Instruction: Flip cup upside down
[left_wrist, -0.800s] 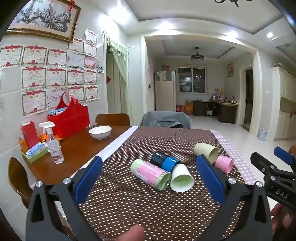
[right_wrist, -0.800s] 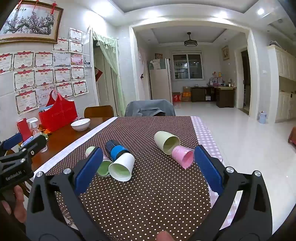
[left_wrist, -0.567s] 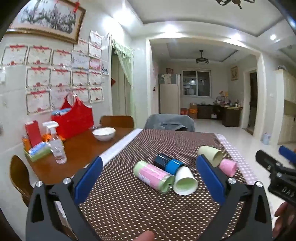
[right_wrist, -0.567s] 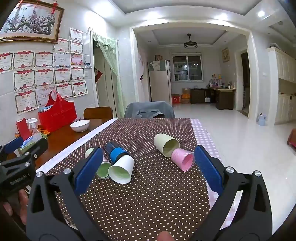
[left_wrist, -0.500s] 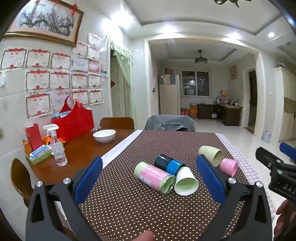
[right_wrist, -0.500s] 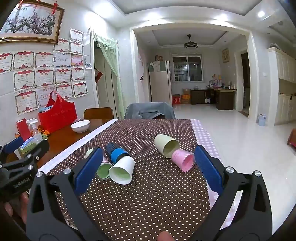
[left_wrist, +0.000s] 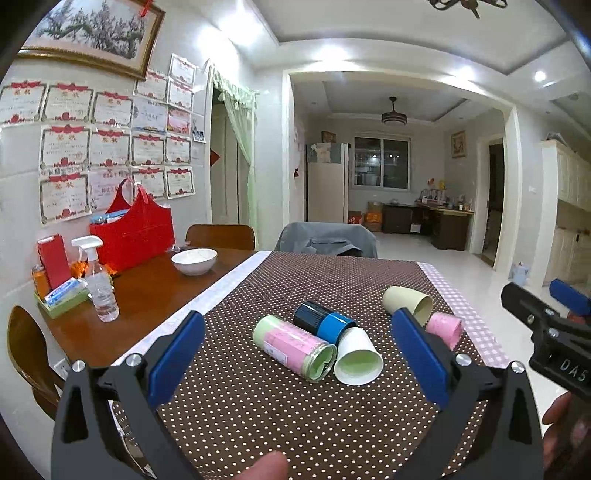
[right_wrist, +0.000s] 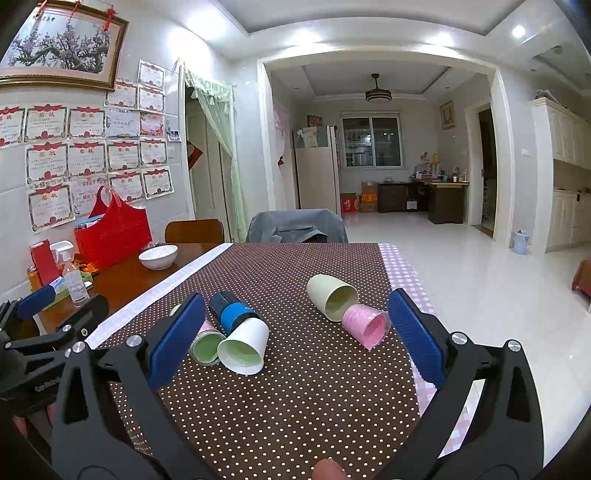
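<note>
Several cups lie on their sides on the dotted brown tablecloth (left_wrist: 258, 406): a green-and-pink cup (left_wrist: 291, 345), a black-and-blue cup (left_wrist: 323, 322), a white cup (left_wrist: 356, 356), a pale green cup (left_wrist: 406, 300) and a pink cup (left_wrist: 445, 328). In the right wrist view they show as white (right_wrist: 243, 345), blue (right_wrist: 232, 312), pale green (right_wrist: 332, 297) and pink (right_wrist: 365, 326). My left gripper (left_wrist: 297, 354) is open and empty, short of the cups. My right gripper (right_wrist: 295, 332) is open and empty, also short of them.
On the bare wood to the left are a white bowl (left_wrist: 194, 260), a spray bottle (left_wrist: 98, 284), a red bag (left_wrist: 133, 230) and a small tray of items (left_wrist: 61, 295). Chairs (left_wrist: 327, 240) stand at the far end. The table's right edge (right_wrist: 406, 280) drops to the tiled floor.
Both grippers have shifted only slightly; the left view has drifted a little. The cups have not moved and both grippers stay open.
</note>
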